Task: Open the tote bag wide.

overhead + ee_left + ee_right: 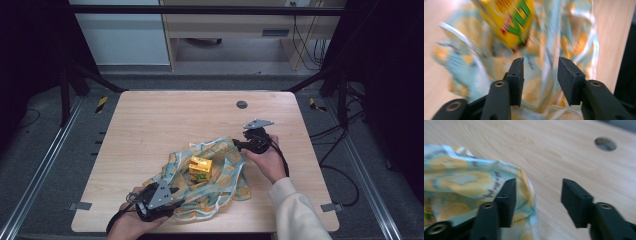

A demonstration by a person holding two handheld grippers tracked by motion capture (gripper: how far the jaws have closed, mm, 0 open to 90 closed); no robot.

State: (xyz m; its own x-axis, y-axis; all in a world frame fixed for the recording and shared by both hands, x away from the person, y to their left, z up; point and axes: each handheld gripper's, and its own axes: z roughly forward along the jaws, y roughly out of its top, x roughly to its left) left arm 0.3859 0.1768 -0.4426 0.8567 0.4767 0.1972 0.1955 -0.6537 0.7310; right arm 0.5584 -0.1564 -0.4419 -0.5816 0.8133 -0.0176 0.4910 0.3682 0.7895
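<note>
A light blue cloth printed with yellow fruit lies crumpled on the wooden table. A small yellow drink carton stands upright on its middle. My left gripper sits at the cloth's near-left edge. In the left gripper view this gripper is open over the cloth, with the carton just ahead. My right gripper is at the cloth's far-right edge. It is open, and the cloth's corner drapes over its left jaw and a little into the gap.
A round cable hole lies in the table beyond the right gripper, also in the right gripper view as a hole. Bare wood surrounds the cloth at the back and left. Black frame posts and cables stand around the table.
</note>
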